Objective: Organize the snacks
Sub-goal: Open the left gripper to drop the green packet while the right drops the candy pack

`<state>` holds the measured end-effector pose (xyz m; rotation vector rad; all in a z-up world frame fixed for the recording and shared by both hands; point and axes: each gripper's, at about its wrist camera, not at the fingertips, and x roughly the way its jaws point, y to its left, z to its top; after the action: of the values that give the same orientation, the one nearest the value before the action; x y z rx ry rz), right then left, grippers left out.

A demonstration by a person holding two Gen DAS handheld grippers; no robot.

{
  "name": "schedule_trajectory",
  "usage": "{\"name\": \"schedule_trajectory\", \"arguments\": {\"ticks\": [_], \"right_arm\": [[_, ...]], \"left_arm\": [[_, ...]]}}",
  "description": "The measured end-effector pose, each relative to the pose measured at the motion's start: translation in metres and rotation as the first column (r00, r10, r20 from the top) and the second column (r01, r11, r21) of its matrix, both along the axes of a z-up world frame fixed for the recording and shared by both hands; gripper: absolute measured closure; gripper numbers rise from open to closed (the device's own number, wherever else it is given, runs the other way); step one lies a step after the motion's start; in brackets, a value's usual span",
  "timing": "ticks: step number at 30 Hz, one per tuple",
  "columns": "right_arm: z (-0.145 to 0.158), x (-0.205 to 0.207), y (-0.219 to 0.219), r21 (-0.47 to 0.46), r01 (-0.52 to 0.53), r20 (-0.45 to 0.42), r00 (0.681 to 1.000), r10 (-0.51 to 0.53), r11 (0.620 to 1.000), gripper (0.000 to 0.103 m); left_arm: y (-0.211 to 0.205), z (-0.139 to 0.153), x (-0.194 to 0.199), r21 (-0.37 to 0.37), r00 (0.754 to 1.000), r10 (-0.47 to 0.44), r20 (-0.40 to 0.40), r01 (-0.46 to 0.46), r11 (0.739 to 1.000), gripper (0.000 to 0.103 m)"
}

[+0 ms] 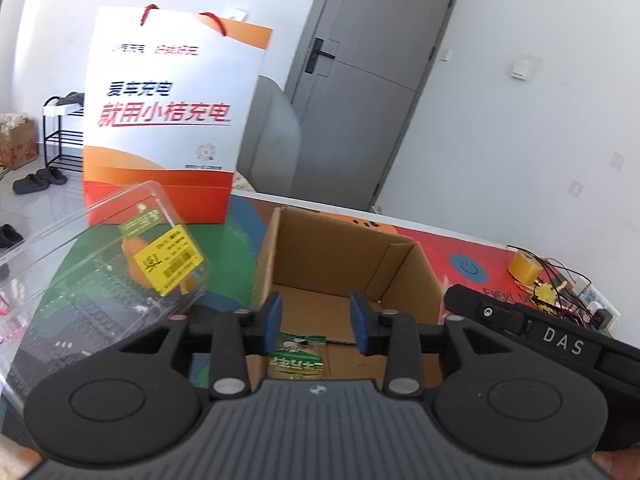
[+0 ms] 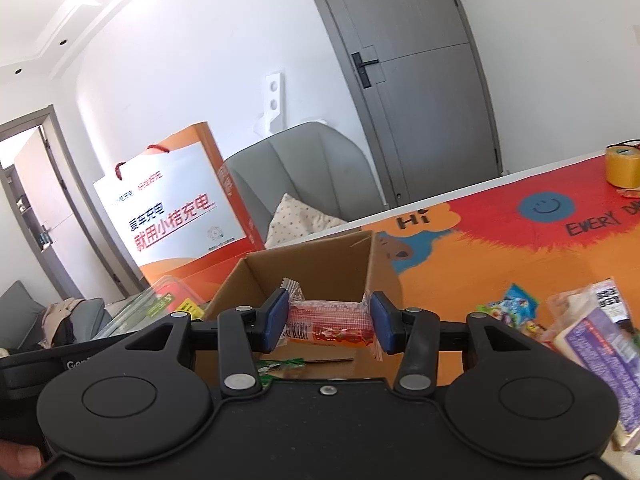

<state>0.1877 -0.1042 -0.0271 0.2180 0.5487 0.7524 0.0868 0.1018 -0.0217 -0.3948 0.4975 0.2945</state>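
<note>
An open cardboard box (image 1: 340, 256) stands on the colourful table mat. My left gripper (image 1: 316, 326) hangs over its near edge, blue pads apart and nothing between them. Below it a green snack packet (image 1: 296, 356) lies on the box floor. In the right wrist view my right gripper (image 2: 329, 316) is shut on a red and orange snack packet (image 2: 332, 328), held crosswise just in front of the same box (image 2: 320, 264). The green packet (image 2: 276, 366) shows under it. The right gripper's black body (image 1: 560, 340) juts in at the left view's right side.
A tall white and orange paper bag (image 1: 168, 120) stands behind the box. A clear plastic container (image 1: 100, 280) with a yellow label lies left of it. More snack packs (image 2: 512, 308) and a purple pack (image 2: 600, 336) lie to the right. A yellow tape roll (image 2: 622, 168) and wires sit far right.
</note>
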Motion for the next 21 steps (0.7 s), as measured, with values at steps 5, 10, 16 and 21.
{"name": "schedule_trajectory", "arguments": {"ticks": [5, 10, 16, 21], "right_arm": [[0.001, -0.001, 0.000, 0.002, 0.002, -0.018, 1.000, -0.002, 1.000, 0.035], [0.005, -0.006, -0.019, -0.001, 0.031, -0.009, 0.999, -0.031, 1.000, 0.031], [-0.003, -0.011, -0.050, -0.021, 0.088, -0.033, 0.996, -0.088, 0.996, 0.024], [-0.014, -0.015, -0.076, -0.037, 0.136, -0.063, 0.988, -0.138, 0.990, 0.023]], "left_arm": [[0.000, 0.003, -0.007, 0.000, 1.000, 0.013, 0.016, -0.013, 1.000, 0.039], [-0.007, 0.005, -0.008, 0.000, 1.000, 0.013, 0.021, -0.013, 1.000, 0.017], [-0.022, 0.002, -0.007, -0.002, 1.000, -0.020, 0.006, 0.020, 1.000, 0.012], [-0.038, -0.003, -0.003, 0.006, 0.998, -0.057, -0.015, 0.057, 0.998, 0.010]]}}
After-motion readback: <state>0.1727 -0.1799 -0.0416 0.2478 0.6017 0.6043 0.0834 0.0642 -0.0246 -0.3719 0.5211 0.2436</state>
